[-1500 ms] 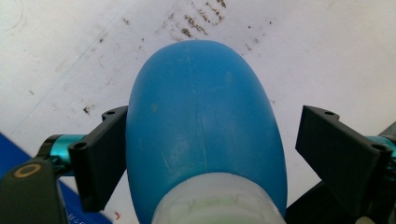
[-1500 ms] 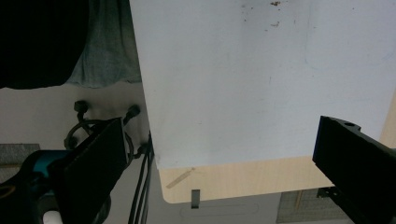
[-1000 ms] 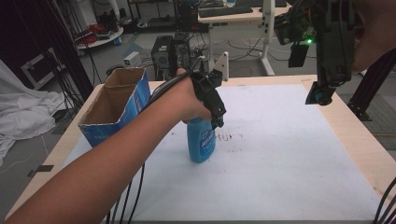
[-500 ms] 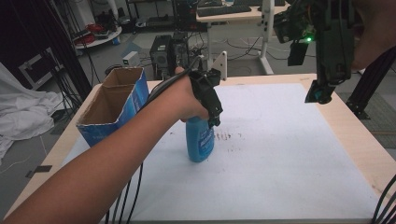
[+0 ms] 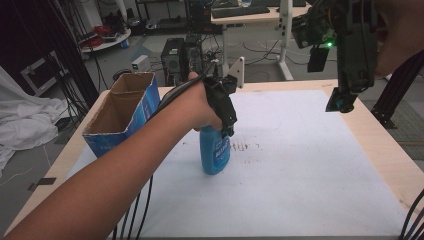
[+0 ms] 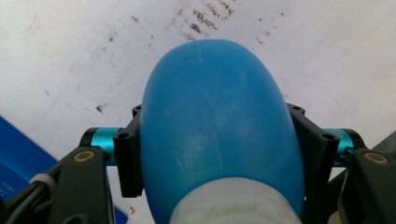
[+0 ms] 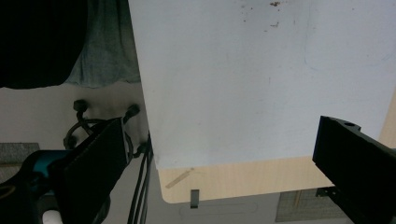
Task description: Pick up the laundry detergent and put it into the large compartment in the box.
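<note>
A blue plastic bottle (image 5: pixel 215 152) stands upright on the white sheet, left of the table's middle. My left gripper (image 5: pixel 227 127) comes down on its top from above. In the left gripper view the bottle (image 6: pixel 215 107) bulges between the two black jaws, its white neck at the bottom edge. The jaws have just been closing, and both pads (image 6: pixel 128 158) now press on the bottle's sides. My right gripper (image 5: pixel 342 102) hangs high over the far right of the table, pointing down. Its jaws stand wide apart (image 7: pixel 224 163) with nothing between them.
An open cardboard box (image 5: pixel 122 112) with blue sides stands at the table's left edge. The white sheet (image 5: pixel 300 165) covers most of the wooden table (image 5: pixel 390 150). Brown specks (image 5: pixel 245 146) mark the sheet beside the bottle. Cables (image 5: pixel 140 210) hang over the front edge.
</note>
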A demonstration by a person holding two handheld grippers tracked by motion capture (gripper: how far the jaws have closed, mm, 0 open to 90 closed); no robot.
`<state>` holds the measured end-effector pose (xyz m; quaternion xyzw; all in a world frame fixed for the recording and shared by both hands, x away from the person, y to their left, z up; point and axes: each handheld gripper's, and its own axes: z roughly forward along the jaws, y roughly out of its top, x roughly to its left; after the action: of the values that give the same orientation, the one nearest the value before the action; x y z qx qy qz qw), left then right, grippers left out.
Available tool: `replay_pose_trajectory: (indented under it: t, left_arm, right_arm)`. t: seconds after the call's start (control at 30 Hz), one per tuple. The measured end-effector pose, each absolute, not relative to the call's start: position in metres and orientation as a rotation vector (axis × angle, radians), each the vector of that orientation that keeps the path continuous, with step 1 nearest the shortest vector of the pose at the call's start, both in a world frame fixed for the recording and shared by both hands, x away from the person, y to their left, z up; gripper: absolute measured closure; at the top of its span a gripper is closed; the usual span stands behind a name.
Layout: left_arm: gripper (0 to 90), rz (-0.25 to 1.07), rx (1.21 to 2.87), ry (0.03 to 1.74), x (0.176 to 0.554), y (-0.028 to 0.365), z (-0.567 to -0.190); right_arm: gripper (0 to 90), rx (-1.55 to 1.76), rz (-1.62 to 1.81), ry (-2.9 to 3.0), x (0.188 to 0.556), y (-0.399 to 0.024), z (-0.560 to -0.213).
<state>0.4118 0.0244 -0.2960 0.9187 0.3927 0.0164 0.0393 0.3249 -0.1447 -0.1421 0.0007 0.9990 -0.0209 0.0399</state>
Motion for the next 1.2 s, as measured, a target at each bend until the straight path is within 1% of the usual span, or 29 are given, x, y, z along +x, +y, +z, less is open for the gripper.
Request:
replay_pose_trajectory:
  t: [0.17,0.3,0.6,0.8,0.97,1.0,1.03,1.2]
  left_arm:
    - [35.5,0.048,2.815,1.211,0.412,0.024,-0.297]
    - [36.2,0.074,2.833,1.185,0.412,0.023,-0.296]
    - [37.0,0.049,2.851,1.139,0.413,0.026,-0.29]
    - [37.1,0.055,2.879,1.103,0.411,0.025,-0.268]
    - [37.0,0.03,2.897,1.086,0.411,0.028,-0.245]
    - [37.0,0.03,2.897,1.086,0.411,0.028,-0.245]
    - [37.0,0.037,2.893,1.082,0.41,0.031,-0.234]
    - [37.0,0.072,2.868,1.095,0.41,0.041,-0.205]
  right_arm:
    - [2.2,0.009,-0.065,3.062,0.325,-0.145,-0.143]
    - [2.2,0.008,-0.063,3.064,0.326,-0.145,-0.144]
    - [2.2,0.012,-0.067,3.069,0.326,-0.145,-0.145]
    - [2.2,0.015,-0.064,3.069,0.328,-0.147,-0.145]
    - [2.2,0.018,-0.068,3.071,0.329,-0.147,-0.145]
    - [2.2,0.018,-0.068,3.071,0.329,-0.147,-0.145]
    - [2.2,0.02,-0.067,3.073,0.329,-0.147,-0.145]
    - [2.2,0.02,-0.068,3.073,0.331,-0.148,-0.146]
